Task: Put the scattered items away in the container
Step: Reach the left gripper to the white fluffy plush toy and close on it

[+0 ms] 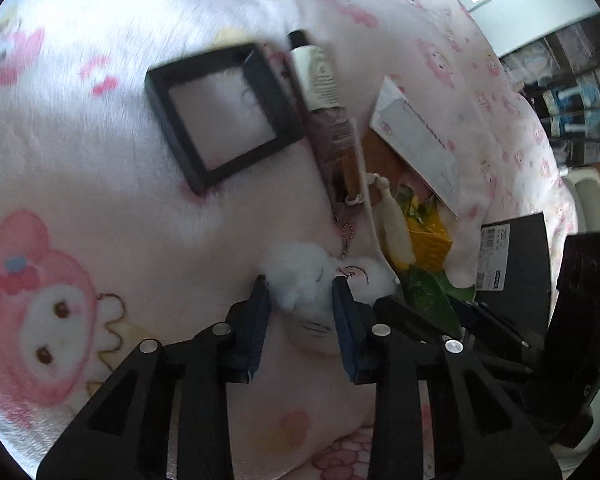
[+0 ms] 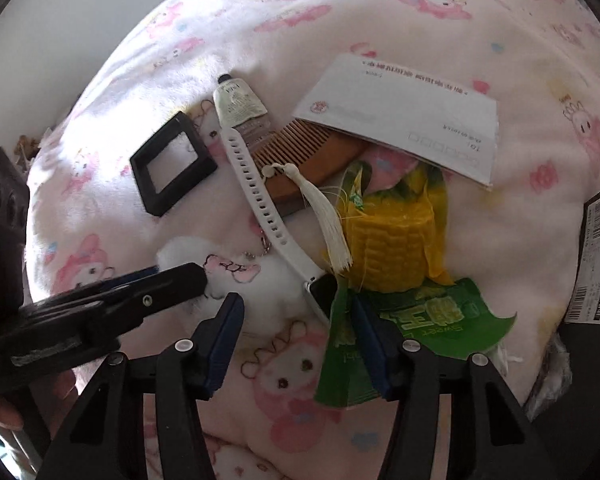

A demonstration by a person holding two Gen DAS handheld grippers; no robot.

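A white plush keychain (image 1: pixel 316 280) lies on the pink blanket, and my left gripper (image 1: pixel 300 284) has its fingers on either side of it, pressing on the fluff; it also shows in the right wrist view (image 2: pixel 260 280). My right gripper (image 2: pixel 296 304) is open, over a white watch (image 2: pixel 260 196), beside a packaged corn cob (image 2: pixel 396 248). A black shoebox (image 1: pixel 512 256) with a barcode label lies at the right, also in the right wrist view (image 2: pixel 596 264). Scattered items: black square frame (image 2: pixel 172 168), cream tube (image 2: pixel 240 104), wooden comb (image 2: pixel 308 156), white envelope (image 2: pixel 404 116).
The items lie on a soft pink cartoon-print blanket (image 2: pixel 380 16) over a bed. The left gripper's arm (image 2: pixel 100 300) reaches in from the left of the right wrist view. Shelves (image 1: pixel 572 92) stand beyond the bed's far right.
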